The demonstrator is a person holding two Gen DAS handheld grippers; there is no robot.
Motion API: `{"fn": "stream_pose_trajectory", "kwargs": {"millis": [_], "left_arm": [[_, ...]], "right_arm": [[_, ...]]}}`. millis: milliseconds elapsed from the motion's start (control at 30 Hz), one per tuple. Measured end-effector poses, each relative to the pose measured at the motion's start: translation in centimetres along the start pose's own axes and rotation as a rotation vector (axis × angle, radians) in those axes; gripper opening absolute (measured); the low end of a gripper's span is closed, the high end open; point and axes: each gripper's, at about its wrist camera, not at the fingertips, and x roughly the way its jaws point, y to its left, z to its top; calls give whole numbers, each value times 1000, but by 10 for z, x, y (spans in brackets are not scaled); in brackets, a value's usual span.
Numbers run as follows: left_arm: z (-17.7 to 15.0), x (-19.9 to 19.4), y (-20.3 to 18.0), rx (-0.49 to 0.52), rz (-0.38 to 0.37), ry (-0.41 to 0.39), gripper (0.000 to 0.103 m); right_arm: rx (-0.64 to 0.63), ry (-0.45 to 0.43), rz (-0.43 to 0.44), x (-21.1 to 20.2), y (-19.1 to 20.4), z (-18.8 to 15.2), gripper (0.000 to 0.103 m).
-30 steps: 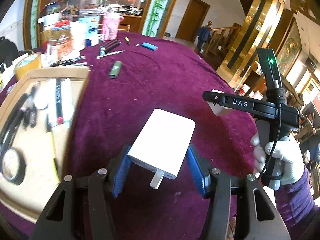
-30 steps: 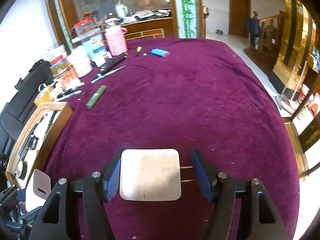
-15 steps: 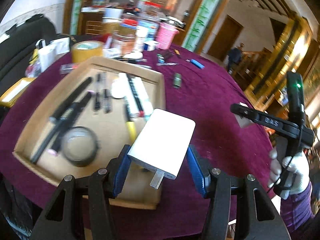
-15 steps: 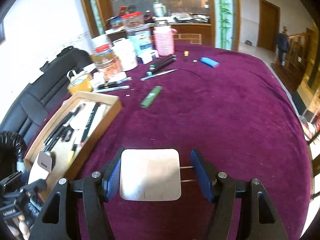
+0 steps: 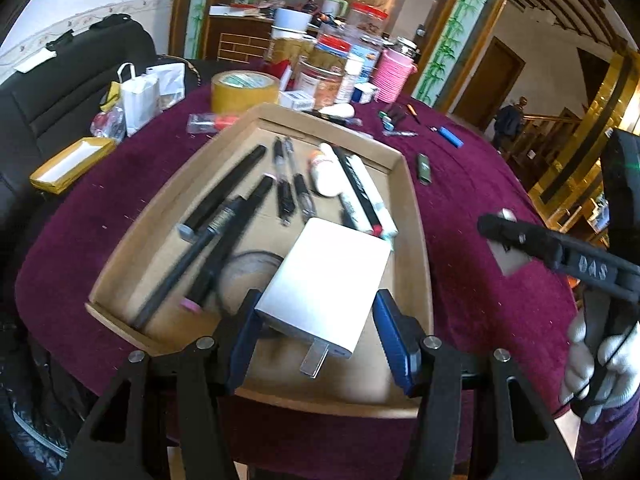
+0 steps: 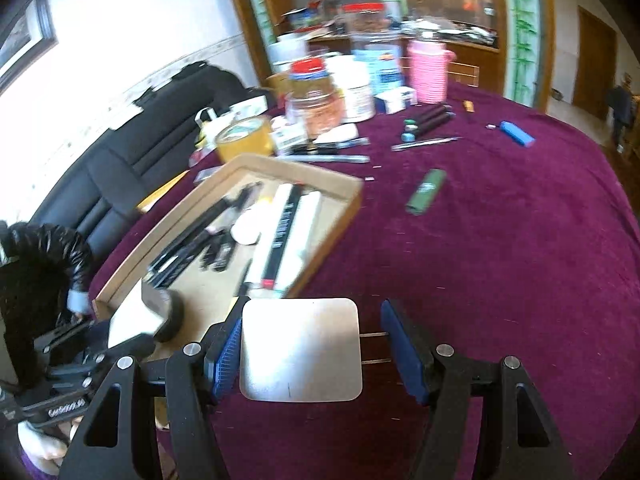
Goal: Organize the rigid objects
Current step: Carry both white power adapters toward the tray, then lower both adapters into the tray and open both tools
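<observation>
My left gripper (image 5: 322, 338) is shut on a white charger plug (image 5: 326, 286), its metal prong pointing back toward me, and holds it above the near right part of a cardboard tray (image 5: 416, 216) that holds pens, markers and a tape roll. My right gripper (image 6: 316, 354) is shut on a second white plug (image 6: 300, 350), whose two prongs point to the right pad. It hovers over the purple tablecloth, just right of the tray (image 6: 336, 220). The left gripper also shows at the lower left of the right wrist view (image 6: 132, 344).
A green lighter (image 6: 426, 192), a blue lighter (image 6: 516, 133), black markers (image 6: 428, 118) and pens lie on the purple tablecloth (image 6: 500, 260). Jars, a pink cup (image 6: 428, 72) and a roll of brown tape (image 5: 244, 90) crowd the far edge. A black sofa (image 5: 60, 92) stands at left.
Both grippers have swung left toward the tray. My left gripper has gone from over the cloth to over the tray with its plug. My right gripper still holds its plug.
</observation>
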Motion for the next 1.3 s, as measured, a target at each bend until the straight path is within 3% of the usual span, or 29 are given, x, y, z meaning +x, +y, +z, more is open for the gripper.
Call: {"fn": "stream_pose_trajectory", "kwargs": {"millis": [567, 833, 1033, 1267, 1300], "left_arm": [[34, -7, 56, -73, 87, -64, 56], [45, 9, 59, -63, 78, -41, 56], [57, 25, 48, -18, 77, -20, 56], [66, 45, 32, 26, 57, 17, 56], [67, 45, 29, 33, 56, 15, 52]], "right_arm": [[-247, 111, 187, 58, 96, -16, 71], [-328, 167, 184, 83, 122, -22, 71], [-336, 156, 183, 85, 123, -20, 71], [-292, 137, 238, 78, 111, -21, 84], [-286, 118, 251, 70, 108, -21, 85]]}}
